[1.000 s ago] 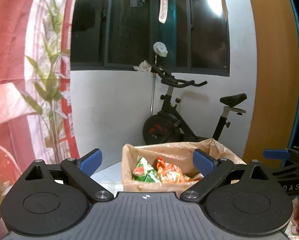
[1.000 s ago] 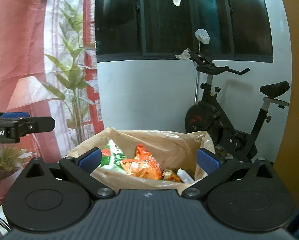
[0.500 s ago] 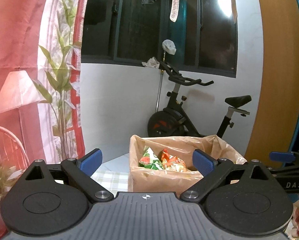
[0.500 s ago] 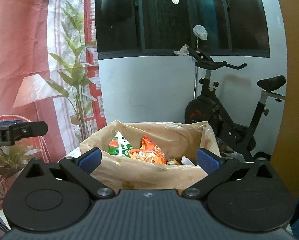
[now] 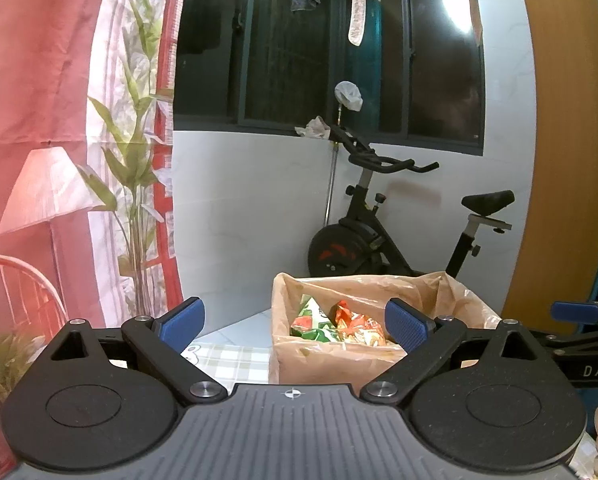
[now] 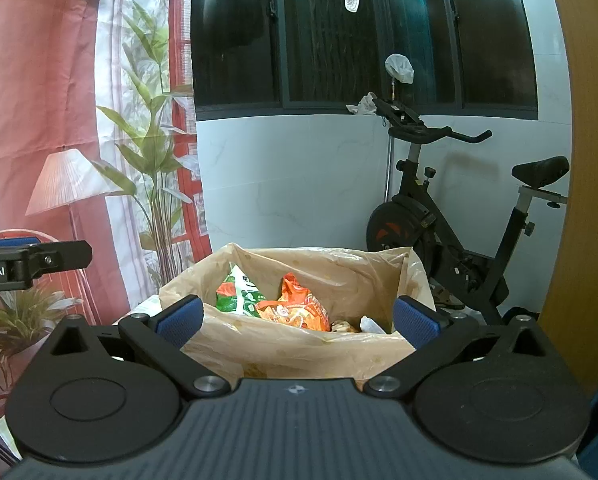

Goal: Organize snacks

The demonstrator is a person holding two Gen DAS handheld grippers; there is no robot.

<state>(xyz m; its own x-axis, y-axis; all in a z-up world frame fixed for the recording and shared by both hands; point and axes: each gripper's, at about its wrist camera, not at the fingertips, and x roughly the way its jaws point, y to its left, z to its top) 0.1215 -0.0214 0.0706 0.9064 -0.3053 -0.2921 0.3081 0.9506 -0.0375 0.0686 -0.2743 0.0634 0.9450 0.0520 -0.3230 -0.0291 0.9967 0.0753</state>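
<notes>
- Left gripper (image 5: 295,322): blue pads spread wide, nothing between them; pulled back and raised compared with a second ago, so the view now takes in more of the room and the near wall of the box.
- Table (image 5: 227,358): checked cloth now visible to the left of the box, a strip that did not show a second ago.
- Box (image 5: 331,364): brown, lined with a thin tan bag, standing on the table ahead of both grippers; smaller and further off in the left view than before, full front wall now showing.
- Green packet (image 6: 235,290): upright in the left part of the box, leaning against the orange one; position unchanged.
- Orange packet (image 6: 299,306): touching the green packet on its right, inside the box; unchanged.
- Small pale items (image 6: 359,325): low in the right part of the box, too small to identify.
- Right gripper (image 6: 295,316): pads likewise wide apart and empty; also drawn back from the box, rim now lower in its view.
- Exercise bike (image 6: 459,232): behind the box against the white wall, untouched.
- Reading for the task: both grippers empty and retreating, snacks seen are already in the box; likely a drop just finished, with either another snack to fetch out of view or the job near its end.
</notes>
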